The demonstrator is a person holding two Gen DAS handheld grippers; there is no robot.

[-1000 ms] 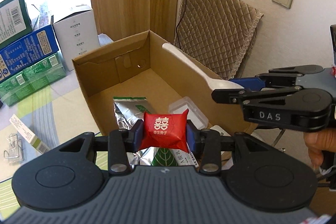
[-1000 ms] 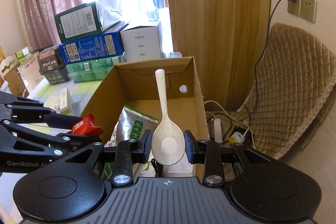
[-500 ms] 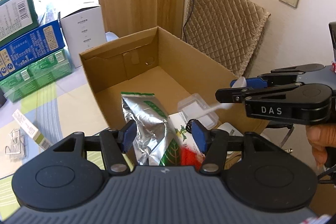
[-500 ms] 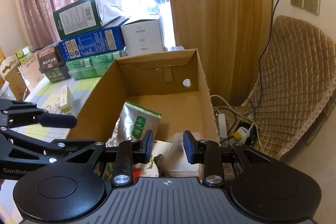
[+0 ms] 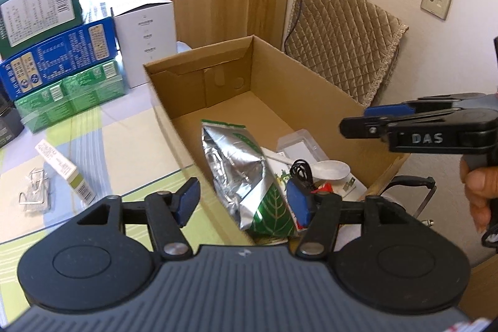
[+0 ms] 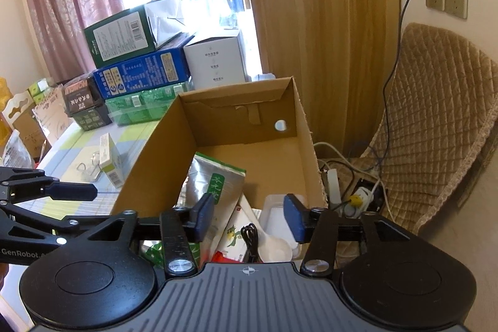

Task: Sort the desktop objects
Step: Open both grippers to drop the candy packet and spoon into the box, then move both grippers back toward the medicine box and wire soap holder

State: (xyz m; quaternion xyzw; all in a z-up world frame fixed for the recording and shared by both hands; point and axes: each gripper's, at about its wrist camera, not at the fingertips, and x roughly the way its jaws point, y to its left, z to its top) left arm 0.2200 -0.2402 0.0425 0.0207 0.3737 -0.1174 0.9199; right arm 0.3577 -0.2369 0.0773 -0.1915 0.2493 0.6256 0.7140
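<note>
Both tongs hang over the box (image 6: 162, 145), jaws spreading, empty: left gripper (image 5: 242, 203) above the foil bag (image 5: 236, 164), right gripper (image 6: 249, 217) above the spoon (image 6: 274, 248).

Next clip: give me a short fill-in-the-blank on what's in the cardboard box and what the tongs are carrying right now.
1. The white spoon lies inside the cardboard ____.
2. The silver pouch has a ____ leaf printed on it.
3. The left tongs and right tongs are opening and hold ____.
4. The small white-and-green carton lies on the ____, outside the box.

Missing words: box; green; nothing; table
</note>
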